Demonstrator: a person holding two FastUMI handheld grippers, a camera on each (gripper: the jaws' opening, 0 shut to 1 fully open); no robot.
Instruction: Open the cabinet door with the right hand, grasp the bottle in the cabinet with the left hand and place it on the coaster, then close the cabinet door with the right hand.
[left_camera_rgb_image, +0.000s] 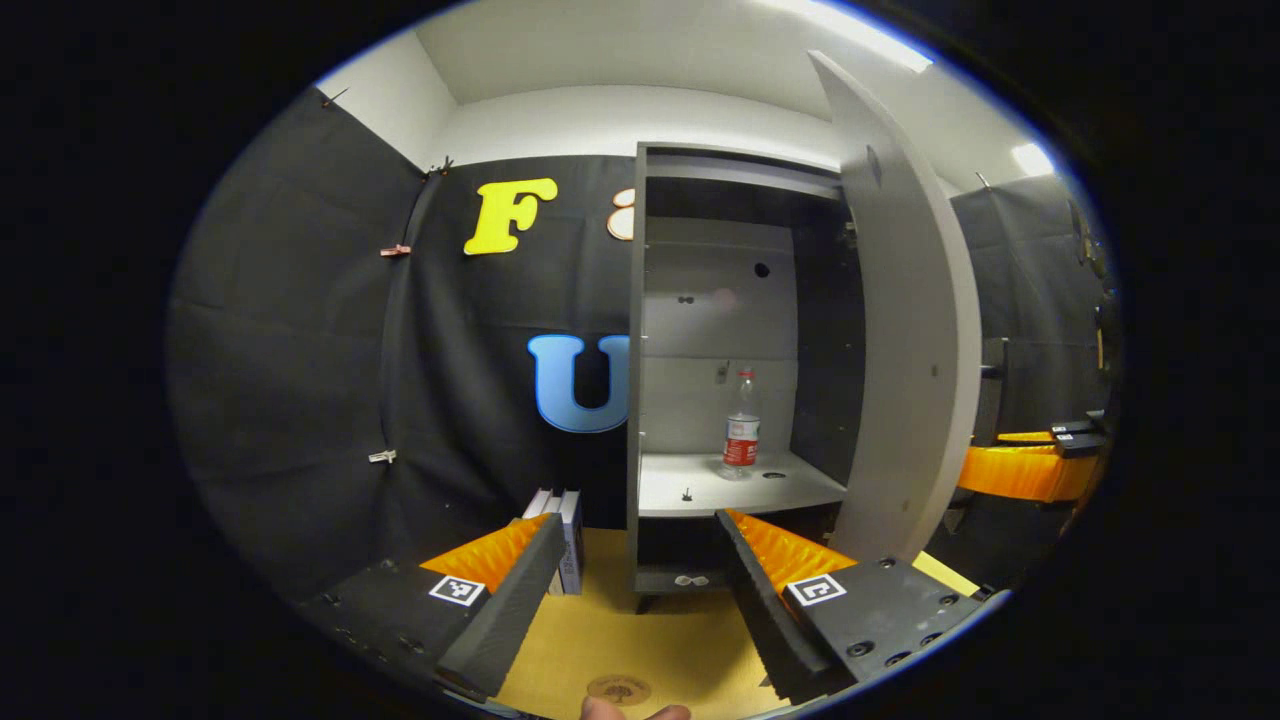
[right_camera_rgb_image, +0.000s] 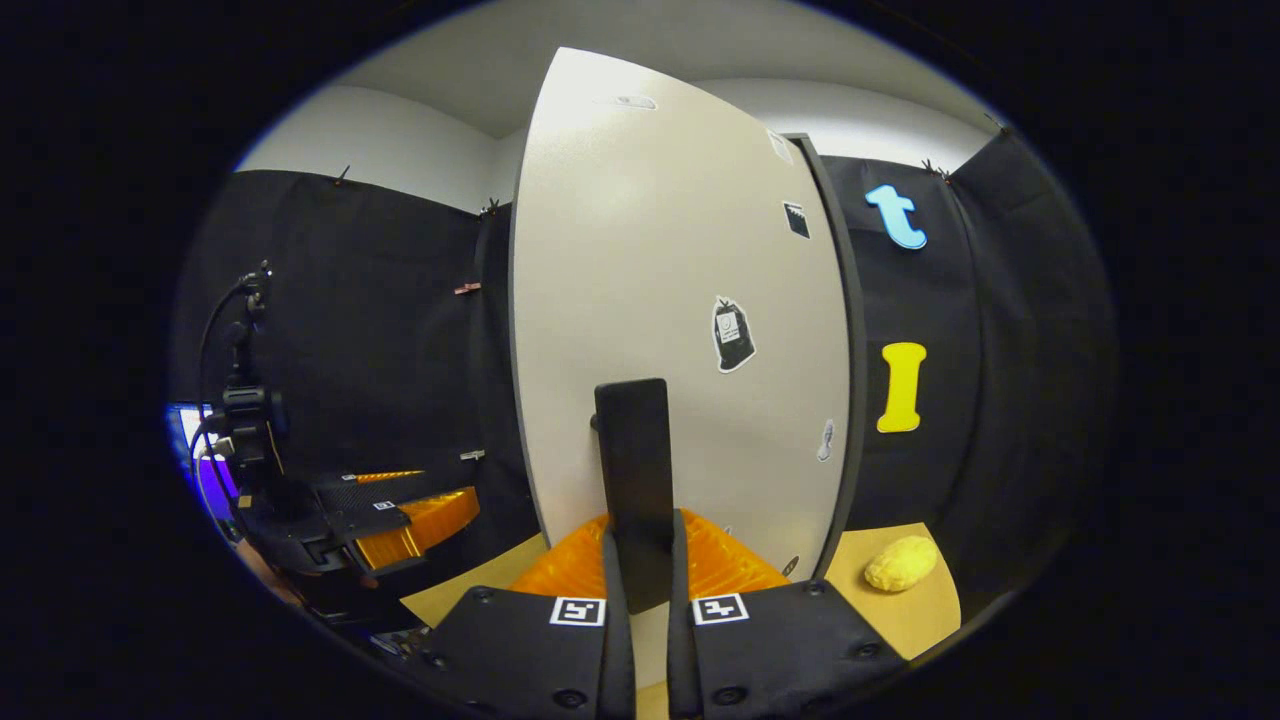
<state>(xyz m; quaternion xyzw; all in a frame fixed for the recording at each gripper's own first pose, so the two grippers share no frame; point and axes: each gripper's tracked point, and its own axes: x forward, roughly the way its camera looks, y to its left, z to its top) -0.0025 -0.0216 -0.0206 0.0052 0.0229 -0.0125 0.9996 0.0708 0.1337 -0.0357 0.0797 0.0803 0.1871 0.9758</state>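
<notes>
**Holding the cabinet door open, bottle on the shelf**

Gripping the black handle (right_camera_rgb_image: 633, 480) of the cabinet door (right_camera_rgb_image: 680, 300), the right gripper (right_camera_rgb_image: 640, 560) has its jaws clenched on the handle, one on each side. The door is swung wide open. In the left gripper view the door (left_camera_rgb_image: 915, 330) stands at the right of the cabinet (left_camera_rgb_image: 636, 400), and the right gripper (left_camera_rgb_image: 1020, 465) shows behind its edge.

The bottle (left_camera_rgb_image: 741, 430) stands upright on the cabinet shelf (left_camera_rgb_image: 720, 488), toward the back, with a red label around it. The left gripper (left_camera_rgb_image: 640, 590) is in front of the cabinet, well apart from the bottle, its jaws released and wide. Between them, low on the bench (left_camera_rgb_image: 650, 630), lies a round coaster (left_camera_rgb_image: 618, 688); a fingertip (left_camera_rgb_image: 600, 710) shows just beside it.

Some thin books (left_camera_rgb_image: 565, 540) stand left of the cabinet. In the right gripper view a yellow lumpy thing (right_camera_rgb_image: 902, 563), perhaps a sponge, lies on the bench right of the door.
</notes>
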